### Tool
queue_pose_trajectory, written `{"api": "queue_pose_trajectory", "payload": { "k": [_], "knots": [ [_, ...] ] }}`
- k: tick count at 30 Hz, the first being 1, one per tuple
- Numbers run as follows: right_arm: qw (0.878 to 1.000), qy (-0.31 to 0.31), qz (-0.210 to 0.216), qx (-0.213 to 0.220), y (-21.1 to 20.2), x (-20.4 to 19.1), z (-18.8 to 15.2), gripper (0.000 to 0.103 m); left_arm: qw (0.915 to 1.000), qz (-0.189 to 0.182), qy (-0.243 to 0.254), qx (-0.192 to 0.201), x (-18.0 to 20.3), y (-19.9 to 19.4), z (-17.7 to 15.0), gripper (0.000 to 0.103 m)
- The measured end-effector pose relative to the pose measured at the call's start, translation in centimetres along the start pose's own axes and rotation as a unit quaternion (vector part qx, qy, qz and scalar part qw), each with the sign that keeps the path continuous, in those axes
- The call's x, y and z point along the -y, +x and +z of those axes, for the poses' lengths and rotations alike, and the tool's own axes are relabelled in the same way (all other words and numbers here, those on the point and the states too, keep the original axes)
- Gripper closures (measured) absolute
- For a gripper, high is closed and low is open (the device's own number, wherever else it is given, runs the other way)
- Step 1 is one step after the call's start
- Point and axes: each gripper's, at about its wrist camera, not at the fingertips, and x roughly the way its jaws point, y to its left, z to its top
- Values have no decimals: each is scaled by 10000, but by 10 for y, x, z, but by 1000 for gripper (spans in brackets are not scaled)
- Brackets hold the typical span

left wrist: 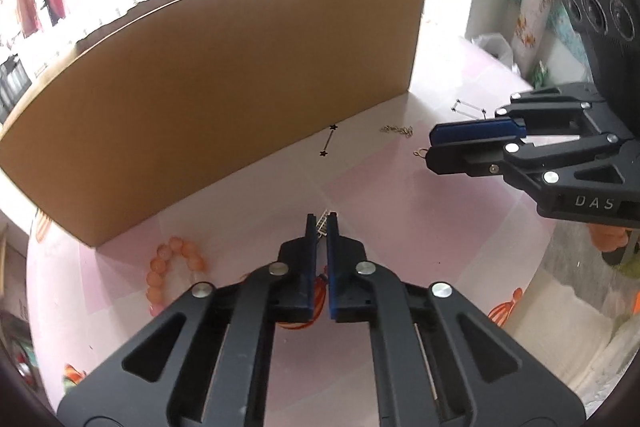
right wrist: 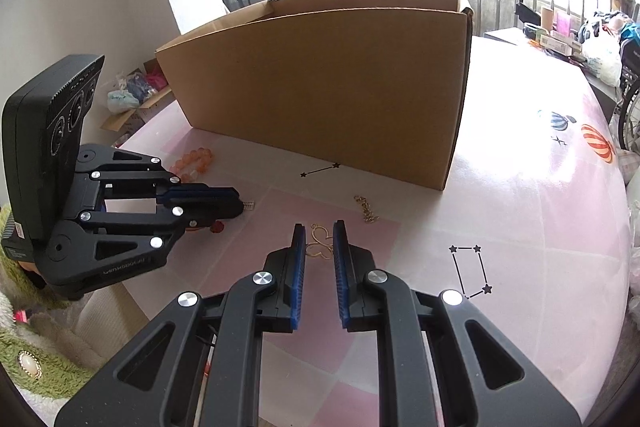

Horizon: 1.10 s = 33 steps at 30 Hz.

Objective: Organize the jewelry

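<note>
My left gripper is shut on a small silver ladder-like jewelry piece, which sticks out past the tips; it also shows in the right wrist view. An orange-red cord hangs under the left jaws. My right gripper is open, its fingers on either side of a gold butterfly pendant on the table. A gold chain lies just beyond it. A peach bead bracelet lies left of the left gripper.
A large open cardboard box stands on the pink tablecloth behind the jewelry. Printed star patterns mark the cloth. The table edge is near on the right in the left wrist view. Clutter lies beyond the table.
</note>
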Motion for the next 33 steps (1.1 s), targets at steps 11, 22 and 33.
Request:
{"api": "queue_pose_trajectory", "payload": {
  "k": [11,22,33],
  "knots": [
    [9999,142,56,54,-5,12,-6,89,9995,43,253,-198,6,3,7,103],
    [9998,183,66,103,-11,16,-8,89,9998,-23,157,-123,7,-3,6,103],
    [9997,198,111,103,-11,18,-7,89,9997,-189,-98,-139,0,-8,5,101]
  ]
}}
